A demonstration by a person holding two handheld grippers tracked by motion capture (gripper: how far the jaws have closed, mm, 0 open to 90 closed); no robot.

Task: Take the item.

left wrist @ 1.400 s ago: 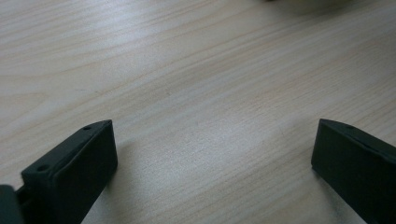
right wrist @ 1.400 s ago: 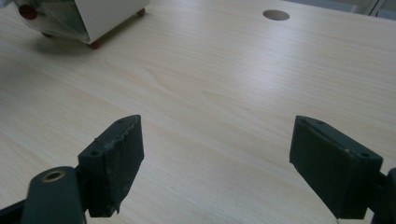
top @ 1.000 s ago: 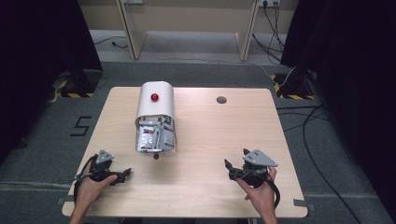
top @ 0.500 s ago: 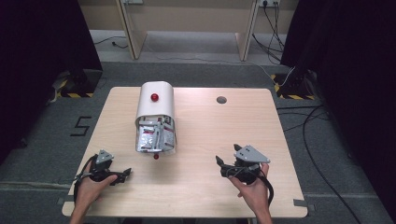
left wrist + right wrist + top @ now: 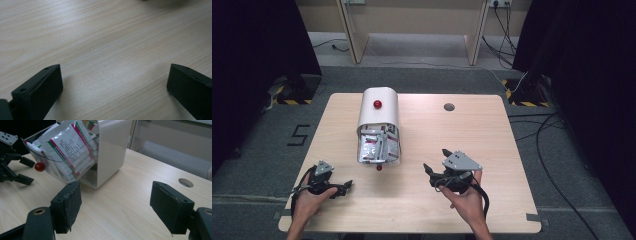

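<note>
Your right claw (image 5: 435, 170) is released, jaws spread wide, and pointed toward the white dispenser box (image 5: 379, 112) that lies on its side a little left of the middle of the surface (image 5: 492, 150). Its clear hinged door (image 5: 47, 152) hangs open at the near end, with a red knob (image 5: 40, 166) on it, and the sachets (image 5: 72, 150) are stacked loosely inside. It looks as though you're going for a sachet or the door; from here it's hard to say which.

Bring the right claw in low and level, aim at one sachet's free edge rather than the whole bundle, and close gently so you don't drag the others out. Your left claw (image 5: 343, 186) is released too, resting on the surface near the front left corner, well apart from the box. Bring it up to steady the shell if the box starts to slide.

The surface is pale wood-grain laminate with a round cable hole (image 5: 449, 106) toward the far side. Beyond it are grey carpet, dark curtains on both sides, trailing cables (image 5: 552, 130) at the right and hazard-striped tape (image 5: 287, 101) on the floor.
</note>
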